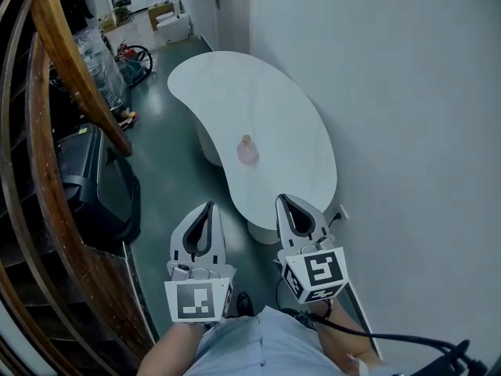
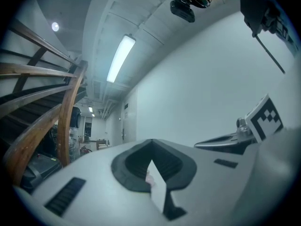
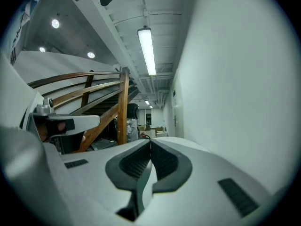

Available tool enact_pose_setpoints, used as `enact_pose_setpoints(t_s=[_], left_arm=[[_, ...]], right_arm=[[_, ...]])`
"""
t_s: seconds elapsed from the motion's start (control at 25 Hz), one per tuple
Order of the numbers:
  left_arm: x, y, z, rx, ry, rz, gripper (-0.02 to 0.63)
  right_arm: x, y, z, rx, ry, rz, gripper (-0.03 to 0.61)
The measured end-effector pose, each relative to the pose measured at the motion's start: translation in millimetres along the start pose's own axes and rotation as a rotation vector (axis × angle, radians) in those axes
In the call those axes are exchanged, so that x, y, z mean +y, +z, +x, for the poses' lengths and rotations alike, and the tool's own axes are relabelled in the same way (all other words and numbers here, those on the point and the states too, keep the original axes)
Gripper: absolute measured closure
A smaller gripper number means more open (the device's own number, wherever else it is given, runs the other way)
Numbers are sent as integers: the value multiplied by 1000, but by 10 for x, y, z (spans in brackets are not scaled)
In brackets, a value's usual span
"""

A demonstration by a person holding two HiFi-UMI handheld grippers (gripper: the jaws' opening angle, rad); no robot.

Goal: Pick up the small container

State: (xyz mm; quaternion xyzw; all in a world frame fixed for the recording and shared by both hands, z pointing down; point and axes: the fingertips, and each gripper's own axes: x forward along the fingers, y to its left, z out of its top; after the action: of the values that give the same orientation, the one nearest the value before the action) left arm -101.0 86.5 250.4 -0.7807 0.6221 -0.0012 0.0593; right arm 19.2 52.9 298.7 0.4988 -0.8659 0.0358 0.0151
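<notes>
The small container [image 1: 247, 150] is a pale pink bottle with a tan cap. It stands upright near the middle of a white kidney-shaped table [image 1: 290, 116] in the head view. Both grippers are held level short of the table's near end, apart from the container. My left gripper [image 1: 208, 206] is over the dark floor to the table's left, jaws together and empty. My right gripper [image 1: 282, 199] is at the table's near edge, also shut and empty. In the left gripper view the jaws [image 2: 151, 141] meet at their tips, with a pink speck of the container [image 2: 149, 176] showing in the gap below. The right gripper view shows its jaws [image 3: 150, 141] closed.
A curved wooden stair railing [image 1: 55, 171] runs along the left, with a black bin [image 1: 94, 186] beneath it. A plain white wall [image 1: 407, 92] borders the table on the right, with a socket [image 1: 343, 212] low down. Boxes and a hose reel [image 1: 135, 59] stand at the corridor's far end.
</notes>
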Motion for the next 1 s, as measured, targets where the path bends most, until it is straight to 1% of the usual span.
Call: enact_pose_setpoints(t_s=[0.04, 0.16, 0.24, 0.56, 0.8, 1.0], left_arm=[[31, -12, 35, 1, -3, -9, 615], [83, -65, 115, 0, -29, 19, 615], [79, -113, 152, 7, -44, 20, 615], [107, -290, 388, 37, -64, 5, 615], [190, -332, 766, 51, -61, 27, 615], [320, -298, 1162, 51, -25, 44, 615]], right_arm=[[-16, 17, 33, -5, -10, 0, 577], [-58, 26, 101, -9, -32, 2, 577], [-84, 6, 138, -5, -43, 5, 577], [-198, -65, 357, 17, -52, 3, 577], [-383, -119, 724, 20, -38, 26, 577], [-533, -23, 1115, 1, 10, 30, 577]])
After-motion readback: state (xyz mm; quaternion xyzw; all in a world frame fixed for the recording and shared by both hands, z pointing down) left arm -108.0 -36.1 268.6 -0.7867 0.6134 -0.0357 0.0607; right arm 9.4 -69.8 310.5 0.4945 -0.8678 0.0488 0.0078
